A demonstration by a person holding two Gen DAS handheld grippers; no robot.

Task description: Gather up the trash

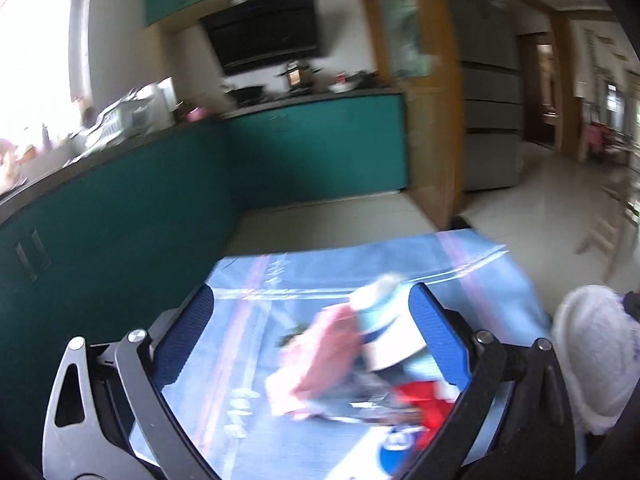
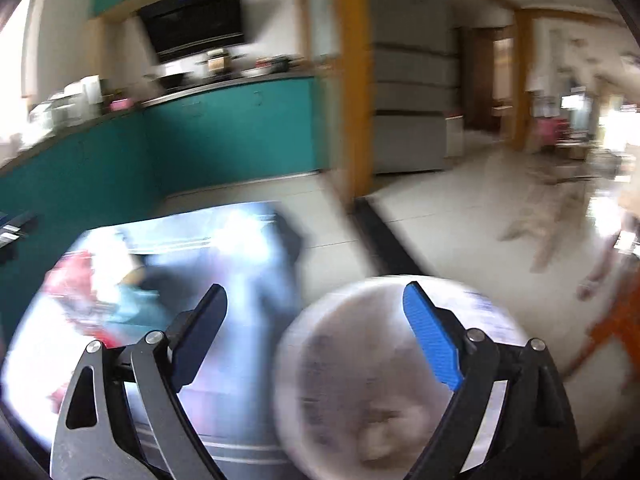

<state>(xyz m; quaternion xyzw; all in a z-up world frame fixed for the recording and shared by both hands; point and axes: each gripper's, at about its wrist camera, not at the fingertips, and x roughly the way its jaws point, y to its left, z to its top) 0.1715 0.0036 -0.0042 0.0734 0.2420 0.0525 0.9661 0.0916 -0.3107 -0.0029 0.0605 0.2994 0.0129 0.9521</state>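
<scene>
A blue woven bag (image 1: pixel 320 280) stands open on the floor, holding several pieces of trash: a pink wrapper (image 1: pixel 320 360), a white and teal carton (image 1: pixel 384 320) and a red wrapper (image 1: pixel 420 404). My left gripper (image 1: pixel 312 300) is open above the bag's mouth, holding nothing. In the right wrist view the bag (image 2: pixel 224 248) is at the lower left, blurred. My right gripper (image 2: pixel 316 300) is open. A round white paper bowl (image 2: pixel 380 380) lies between and below its fingers, the right fingertip (image 2: pixel 428 328) in front of its rim; contact is unclear. The bowl also shows in the left wrist view (image 1: pixel 592 352).
Teal kitchen cabinets (image 1: pixel 200 168) with a cluttered counter line the left and back. A wooden door frame (image 1: pixel 432 120) and a grey fridge (image 1: pixel 492 92) stand beyond the bag. Pale tiled floor (image 2: pixel 460 220) runs right, with wooden furniture legs (image 2: pixel 552 216).
</scene>
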